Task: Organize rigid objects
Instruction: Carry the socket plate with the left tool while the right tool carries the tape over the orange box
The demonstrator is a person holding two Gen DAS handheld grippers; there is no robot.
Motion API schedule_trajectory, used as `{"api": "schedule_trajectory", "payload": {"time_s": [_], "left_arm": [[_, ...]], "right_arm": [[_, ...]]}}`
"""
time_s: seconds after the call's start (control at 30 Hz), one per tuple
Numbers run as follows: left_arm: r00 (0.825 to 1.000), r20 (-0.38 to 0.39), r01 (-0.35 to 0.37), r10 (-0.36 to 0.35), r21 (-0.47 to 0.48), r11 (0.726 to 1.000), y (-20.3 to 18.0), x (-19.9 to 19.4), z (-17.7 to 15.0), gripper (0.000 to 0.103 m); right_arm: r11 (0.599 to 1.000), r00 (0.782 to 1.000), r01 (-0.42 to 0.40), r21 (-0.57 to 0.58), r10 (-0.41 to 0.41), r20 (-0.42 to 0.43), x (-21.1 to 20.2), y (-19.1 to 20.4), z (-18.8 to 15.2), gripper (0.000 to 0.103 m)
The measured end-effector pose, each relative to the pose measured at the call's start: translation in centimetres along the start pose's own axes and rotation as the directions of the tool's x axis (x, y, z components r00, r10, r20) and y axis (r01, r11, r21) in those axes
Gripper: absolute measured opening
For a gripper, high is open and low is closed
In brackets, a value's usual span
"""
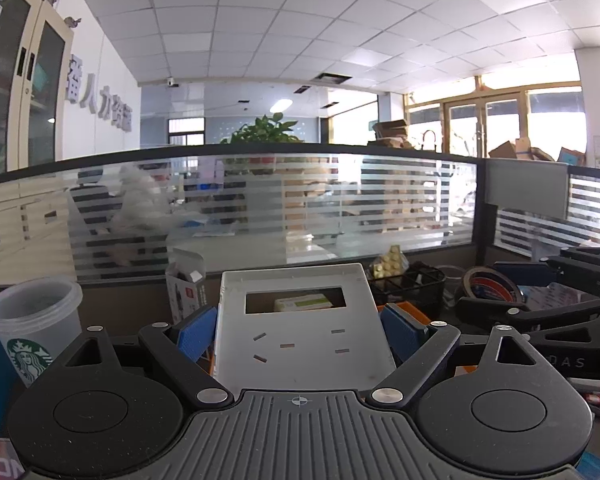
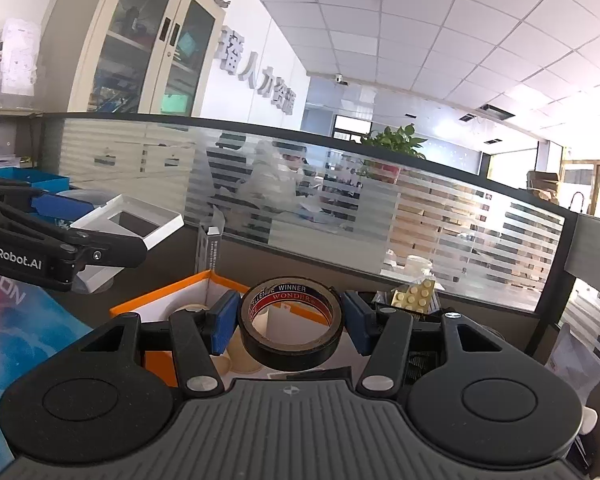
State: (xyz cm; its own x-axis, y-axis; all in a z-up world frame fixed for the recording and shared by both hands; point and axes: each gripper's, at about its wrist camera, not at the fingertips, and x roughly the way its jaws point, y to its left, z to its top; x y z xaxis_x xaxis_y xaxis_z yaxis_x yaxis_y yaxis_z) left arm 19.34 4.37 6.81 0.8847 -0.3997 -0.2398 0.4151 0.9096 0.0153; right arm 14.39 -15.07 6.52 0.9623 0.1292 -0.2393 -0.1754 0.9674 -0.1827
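Note:
My left gripper [image 1: 300, 332] is shut on a white flat box with a rectangular window [image 1: 300, 320], its blue pads [image 1: 198, 334] pressing both long sides. The right wrist view shows that box [image 2: 128, 220] held above the desk in the left gripper [image 2: 100, 228] at far left. My right gripper [image 2: 291, 326] is shut on a black tape roll with a red-and-white core label [image 2: 292, 344], lifted over an orange-rimmed box [image 2: 160, 304]. From the left wrist view, the right gripper [image 1: 500, 290] and its tape roll [image 1: 488, 286] are at the right.
A frosted striped glass partition [image 1: 300, 200] closes the desk's far side. A clear logo cup [image 1: 32, 328] stands at left and a small white carton [image 1: 186, 284] behind the box. Yellow bricks [image 1: 388, 266] lie on a black mesh basket [image 1: 412, 288]. A blue box [image 2: 32, 178] sits far left.

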Motion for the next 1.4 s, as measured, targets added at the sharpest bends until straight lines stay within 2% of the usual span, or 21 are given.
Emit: {"api": "schedule_trajectory", "payload": {"time_s": [0.7, 1.4], "left_arm": [[0.998, -0.053, -0.03, 0.03, -0.003, 1.0, 0.5, 5.1, -0.1, 0.089], [0.984, -0.172, -0.046, 0.041, -0.024, 0.999, 2.2, 11.2, -2.3, 0.089]], "right_arm": [[1.0, 1.0, -0.004, 0.018, 0.005, -0.031, 4.1, -1.3, 0.5, 0.052], [0.999, 0.993, -0.019, 0.036, 0.023, -0.112, 9.8, -1.9, -1.5, 0.052]]}}
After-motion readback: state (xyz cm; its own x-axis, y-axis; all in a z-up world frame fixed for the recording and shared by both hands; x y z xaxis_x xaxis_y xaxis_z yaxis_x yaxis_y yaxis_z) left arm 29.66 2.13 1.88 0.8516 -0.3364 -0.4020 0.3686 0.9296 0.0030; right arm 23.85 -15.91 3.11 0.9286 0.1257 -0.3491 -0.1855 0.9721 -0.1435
